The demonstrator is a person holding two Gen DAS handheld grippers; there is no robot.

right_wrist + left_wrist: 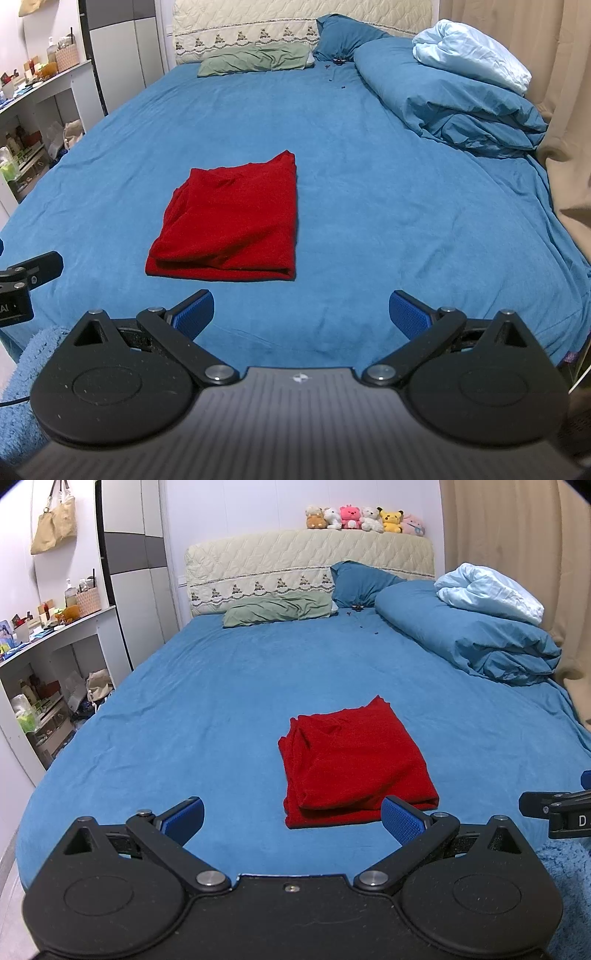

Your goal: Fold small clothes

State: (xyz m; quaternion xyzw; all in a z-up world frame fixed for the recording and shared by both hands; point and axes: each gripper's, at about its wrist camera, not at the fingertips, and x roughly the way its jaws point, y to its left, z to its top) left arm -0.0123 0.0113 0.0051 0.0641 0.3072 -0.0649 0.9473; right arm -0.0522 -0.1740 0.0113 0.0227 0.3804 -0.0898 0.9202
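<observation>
A red garment [352, 764] lies folded into a rough rectangle on the blue bed sheet [207, 709]; it also shows in the right wrist view [231, 225]. My left gripper [291, 819] is open and empty, held just in front of the garment's near edge, its right pad overlapping the near right corner in view. My right gripper [301, 314] is open and empty, near the bed's front edge, to the right of the garment's near edge. Each gripper's body shows at the edge of the other's view.
A rolled blue duvet [469, 635] with a light blue blanket [487, 590] lies at the far right. Pillows [280, 609] lie by the headboard. A white shelf unit [55, 657] stands left of the bed. A beige curtain [554, 74] hangs on the right.
</observation>
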